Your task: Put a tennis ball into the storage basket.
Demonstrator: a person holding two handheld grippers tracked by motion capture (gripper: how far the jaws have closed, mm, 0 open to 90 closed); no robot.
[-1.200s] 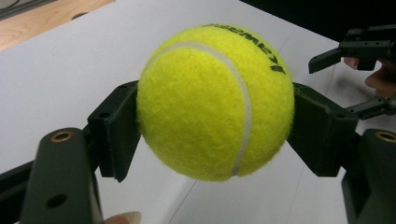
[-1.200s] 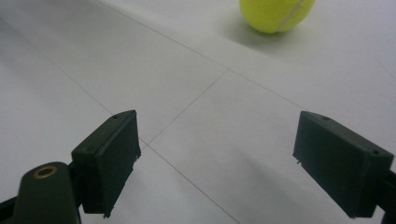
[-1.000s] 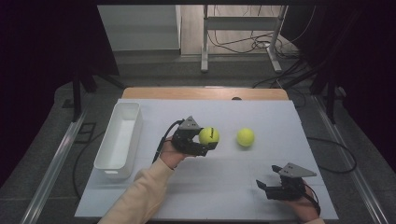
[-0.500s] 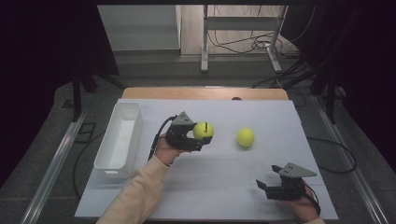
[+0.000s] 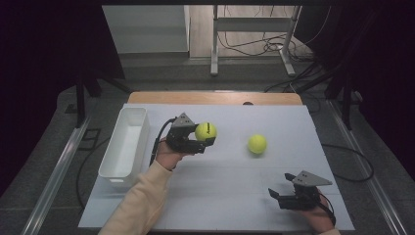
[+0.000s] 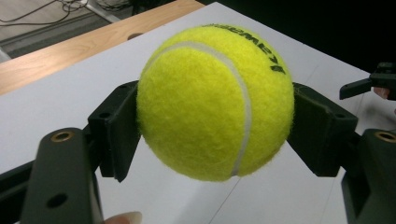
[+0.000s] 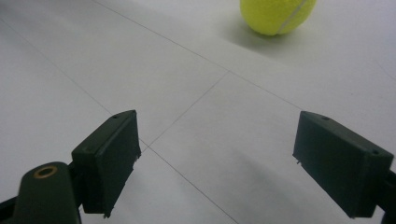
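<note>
Left hand-held gripper [image 5: 208,138] was clamped on the tennis ball [image 5: 206,131], pads across its widest part, ball clear of the surface [image 5: 230,196], likely bound for the white bin [image 5: 125,147] behind it. Right hand-held gripper [image 5: 274,195] sat wide and empty, second ball [image 5: 257,144] well ahead.

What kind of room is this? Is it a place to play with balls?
Probably a lab or workshop set up for recording, not a playroom. A white-covered table stands among dark surroundings, loose cables trail over the floor behind it, and a person's hand holds a camera-fitted left gripper clamped on a tennis ball.
</note>
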